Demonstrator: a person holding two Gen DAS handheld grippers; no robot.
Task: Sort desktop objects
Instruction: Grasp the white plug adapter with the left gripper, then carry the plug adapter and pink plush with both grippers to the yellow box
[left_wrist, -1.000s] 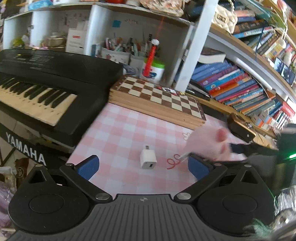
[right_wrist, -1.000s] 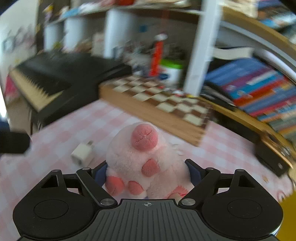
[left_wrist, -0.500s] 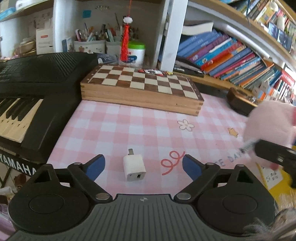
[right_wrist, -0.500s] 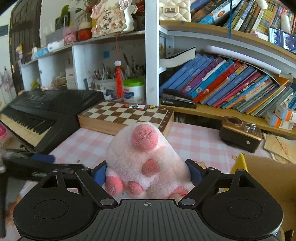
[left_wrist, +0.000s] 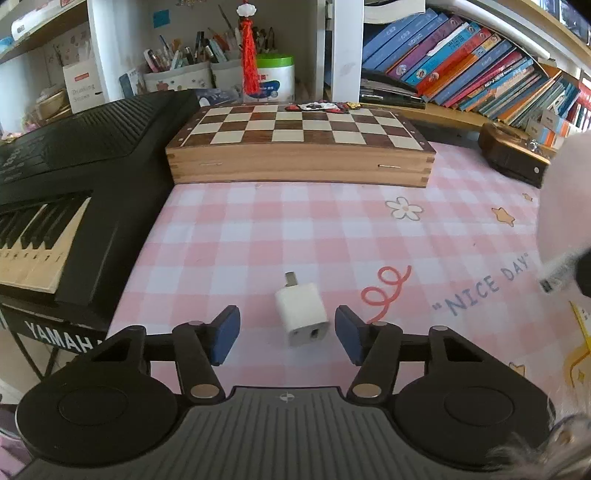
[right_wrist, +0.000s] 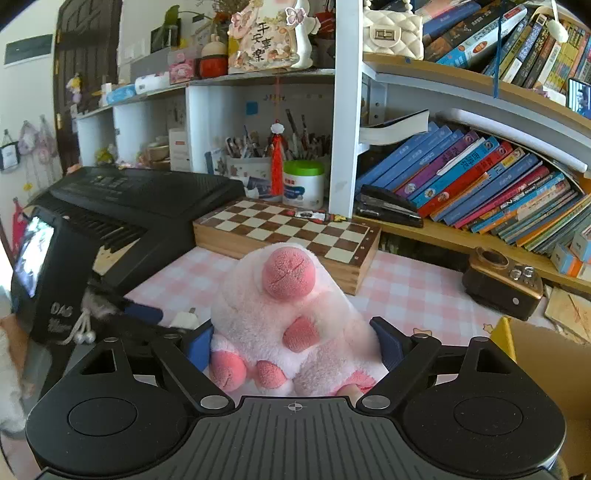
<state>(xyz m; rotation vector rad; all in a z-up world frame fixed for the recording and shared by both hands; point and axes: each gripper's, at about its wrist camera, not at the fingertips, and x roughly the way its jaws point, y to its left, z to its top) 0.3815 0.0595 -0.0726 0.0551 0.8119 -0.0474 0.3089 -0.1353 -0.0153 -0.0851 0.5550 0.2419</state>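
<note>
Closing: my left gripper (left_wrist: 287, 334) narrows around the white charger (left_wrist: 301, 318), near the chessboard (left_wrist: 299, 147), untouched.
Right gripper (right_wrist: 295, 349): clamps the pink plush (right_wrist: 291, 317).
Next: squeeze, lift.

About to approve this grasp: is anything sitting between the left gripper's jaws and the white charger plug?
Nothing visible. The white charger plug lies between the closing jaws of the left gripper, bare pink checked cloth on either side.

bright even daylight, sharp centre, fisheye bending and blur at edges.
</note>
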